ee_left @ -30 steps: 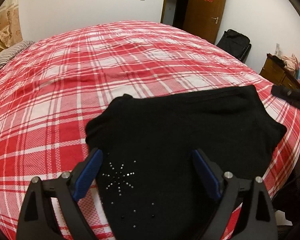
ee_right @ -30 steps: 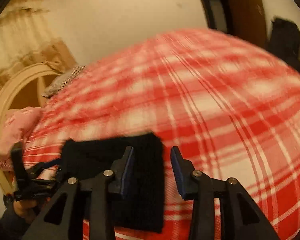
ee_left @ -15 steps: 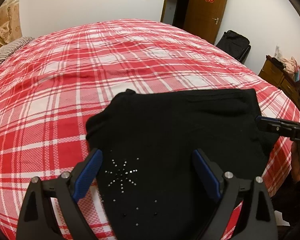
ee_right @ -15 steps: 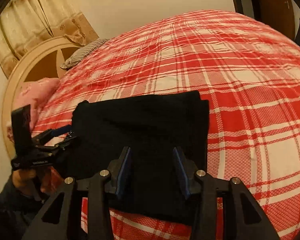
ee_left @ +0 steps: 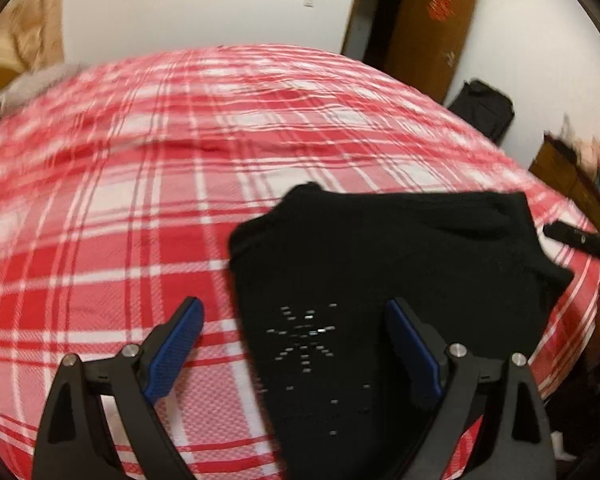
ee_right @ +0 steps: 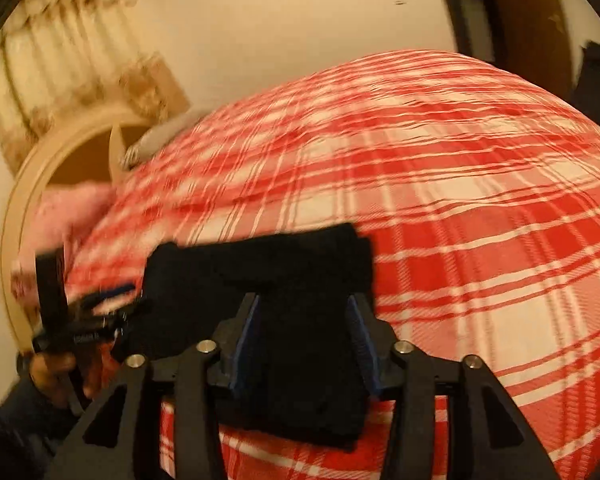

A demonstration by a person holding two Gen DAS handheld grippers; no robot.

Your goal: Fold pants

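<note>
Nearest us in the left wrist view, our left tongs (ee_left: 294,344) stand wide apart and grip nothing; the left-hand blue pad hangs over bare bedspread, the other over black cloth. In the right wrist view our right tongs (ee_right: 306,336) have just been opening, and a fold of the pants (ee_left: 380,280) lies between the pads. We judge the pads are no longer pressing on it, though blur makes that hard to settle.

The pants lie as a compact black bundle on the near edge of the bed (ee_left: 140,208), on its red and white plaid cover, with a star of small studs (ee_left: 304,334) facing up just ahead of the left tongs.

We judge the cloth to be soft, light and limp, a knit that will sag and slide over itself rather than hold a crease. A pinch through all layers at a corner or along a folded edge should carry best; the studded patch is better avoided, since the pads may slip there.

Farther off, a brown door (ee_left: 432,28) stands in the white wall.
</note>
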